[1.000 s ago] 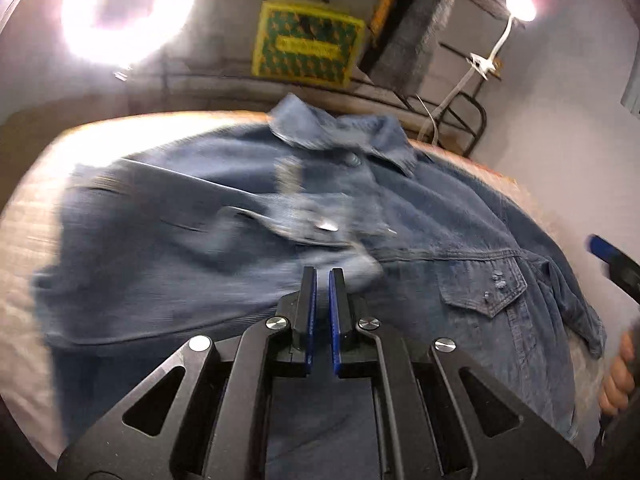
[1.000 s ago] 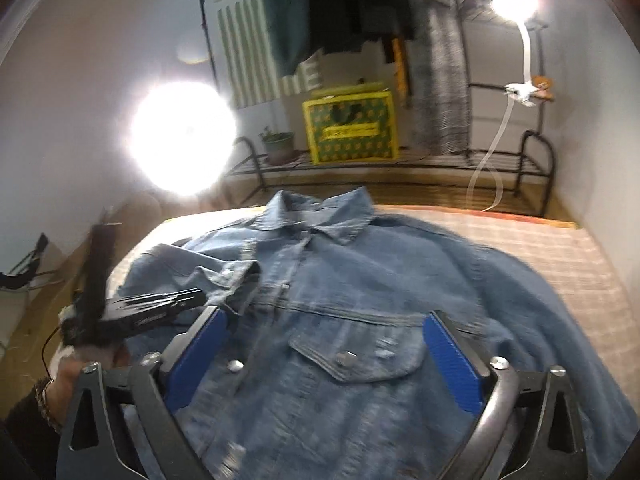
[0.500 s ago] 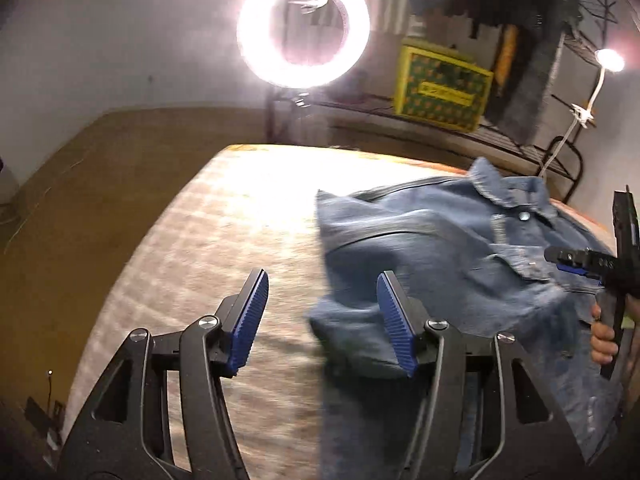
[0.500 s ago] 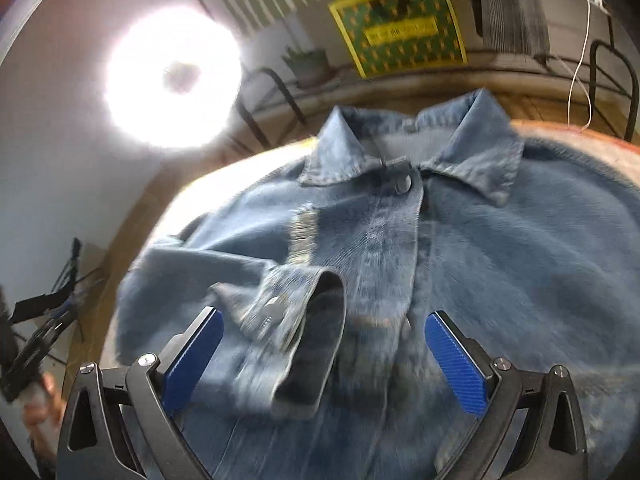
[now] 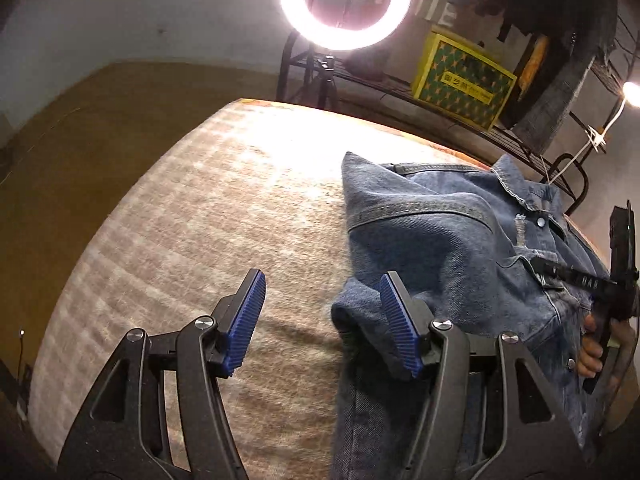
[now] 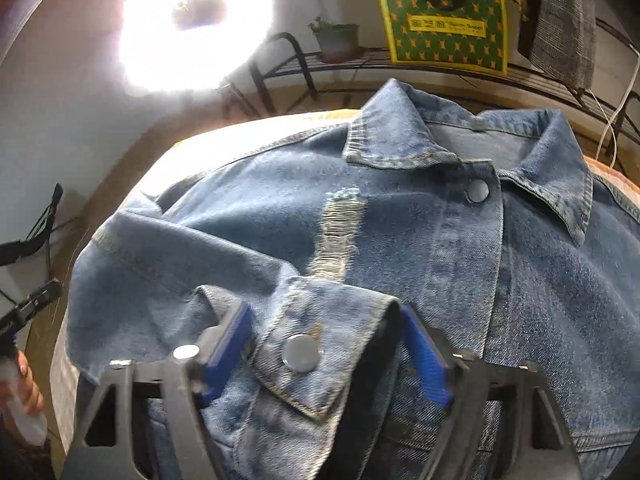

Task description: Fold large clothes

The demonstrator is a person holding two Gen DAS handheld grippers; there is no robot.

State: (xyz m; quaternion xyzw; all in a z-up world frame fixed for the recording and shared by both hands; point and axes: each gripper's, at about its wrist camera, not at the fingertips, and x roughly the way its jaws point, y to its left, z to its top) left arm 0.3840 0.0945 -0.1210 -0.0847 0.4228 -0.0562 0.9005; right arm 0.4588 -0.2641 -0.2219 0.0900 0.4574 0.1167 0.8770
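A blue denim jacket (image 6: 400, 216) lies front up on a beige woven bed cover (image 5: 208, 216), collar toward the far side. Its left sleeve is folded across the chest, and the buttoned cuff (image 6: 308, 344) sits between the jaws of my right gripper (image 6: 326, 354), which are narrowing around it but still a little apart. My left gripper (image 5: 320, 320) is open and empty over the bed cover at the jacket's left edge (image 5: 420, 240). The right gripper also shows in the left wrist view (image 5: 576, 278), held in a hand.
A bright ring light (image 5: 344, 0) stands beyond the bed's far edge. A black metal rack (image 6: 360, 64) behind it carries a yellow and green box (image 6: 444, 24), a potted plant and hanging clothes. Brown floor lies left of the bed.
My left gripper let go of the sleeve, opened and drew back to the left. My right gripper moved forward onto the folded cuff and its jaws narrowed around it.
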